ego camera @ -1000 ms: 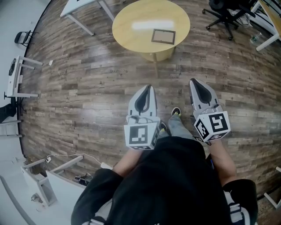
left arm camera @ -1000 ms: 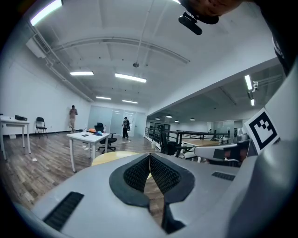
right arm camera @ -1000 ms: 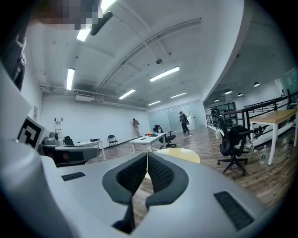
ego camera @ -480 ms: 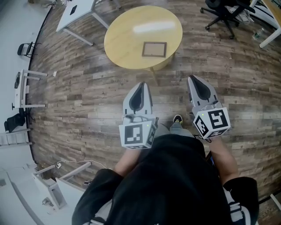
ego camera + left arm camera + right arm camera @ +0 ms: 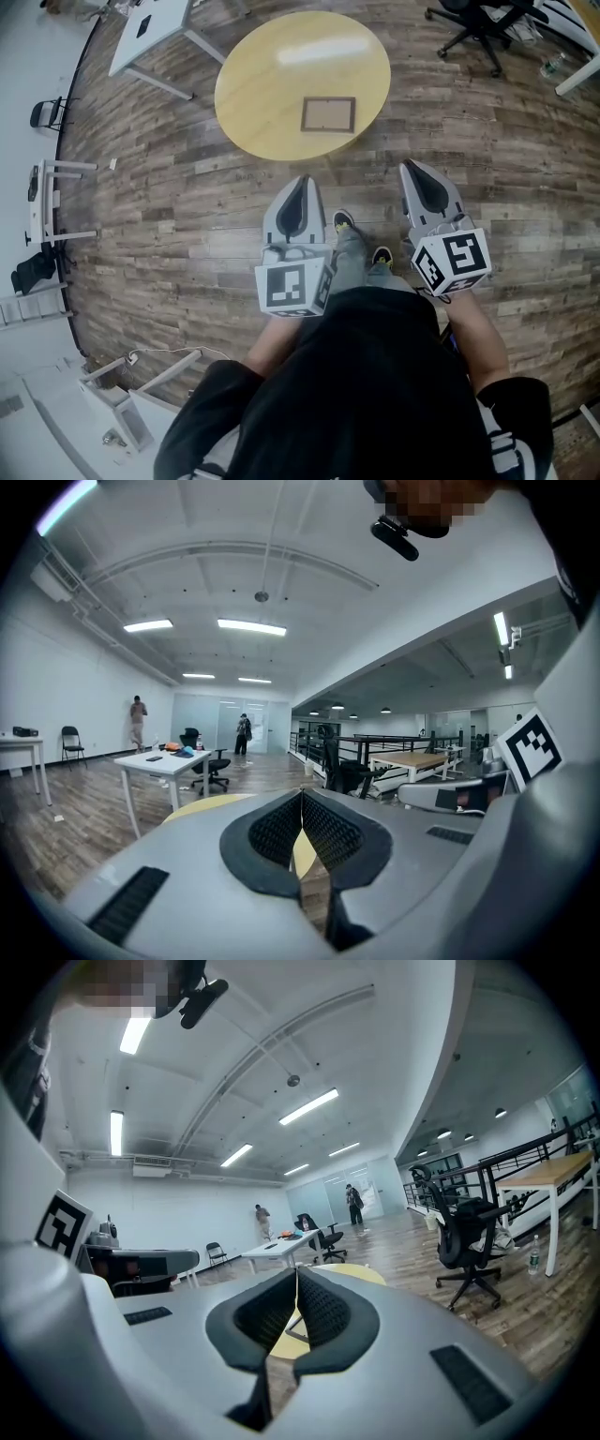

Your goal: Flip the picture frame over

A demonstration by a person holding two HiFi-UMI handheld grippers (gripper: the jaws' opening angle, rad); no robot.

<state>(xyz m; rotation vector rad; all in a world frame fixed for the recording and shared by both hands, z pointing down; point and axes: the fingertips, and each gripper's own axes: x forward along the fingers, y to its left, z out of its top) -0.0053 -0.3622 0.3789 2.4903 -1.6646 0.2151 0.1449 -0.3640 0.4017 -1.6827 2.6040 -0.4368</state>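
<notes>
Approach step: my left gripper point(image 5: 304, 183) and right gripper point(image 5: 413, 171) have jaws closed, empty; next, I reach the picture frame point(image 5: 328, 114) on the worktop point(image 5: 262, 84) and open.

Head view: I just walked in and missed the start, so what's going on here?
A person stands on the wooden floor short of a round yellow table, holding a claw in each hand. The left claw and right claw are both shut and empty, pointing toward the table. The picture frame lies flat on the tabletop, well ahead of both and untouched, so the flip has not begun.
</notes>
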